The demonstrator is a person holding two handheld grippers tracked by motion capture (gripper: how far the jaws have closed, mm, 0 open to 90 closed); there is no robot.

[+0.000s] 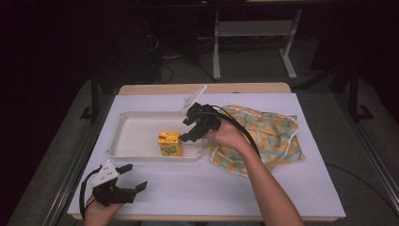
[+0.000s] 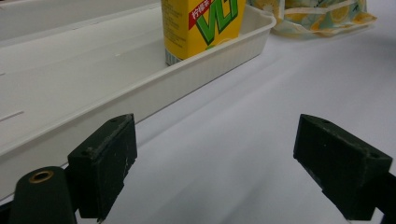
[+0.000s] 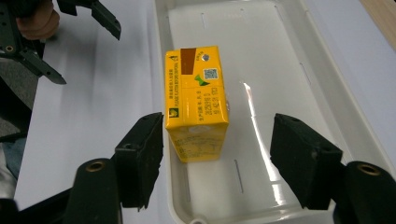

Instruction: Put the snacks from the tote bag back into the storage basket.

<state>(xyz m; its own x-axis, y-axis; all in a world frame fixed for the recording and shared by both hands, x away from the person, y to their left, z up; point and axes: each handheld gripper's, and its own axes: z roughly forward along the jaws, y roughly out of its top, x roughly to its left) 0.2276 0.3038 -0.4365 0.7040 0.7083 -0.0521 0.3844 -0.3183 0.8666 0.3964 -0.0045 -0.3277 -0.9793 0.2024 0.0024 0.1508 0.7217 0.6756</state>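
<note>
A yellow drink carton (image 1: 169, 143) stands upright in the near right part of a white tray (image 1: 141, 114). My right gripper (image 1: 187, 129) hangs just right of and above it, tilted down toward it. In the right gripper view the carton (image 3: 196, 107) stands between and just beyond the jaws of the right gripper (image 3: 222, 161); the left jaw is close to its side, the right jaw well apart, so it is open. My left gripper (image 1: 135, 176) rests open near the table's front left corner with nothing between its fingers. The left gripper view faces the tray's rim (image 2: 187, 79) and the carton (image 2: 203, 25).
A cloth bag with a lemon print (image 1: 263, 136) lies crumpled right of the tray, under the right forearm. The table wears a pale lilac cover (image 1: 211, 188). Beyond the far edge are a metal frame and cables on the floor.
</note>
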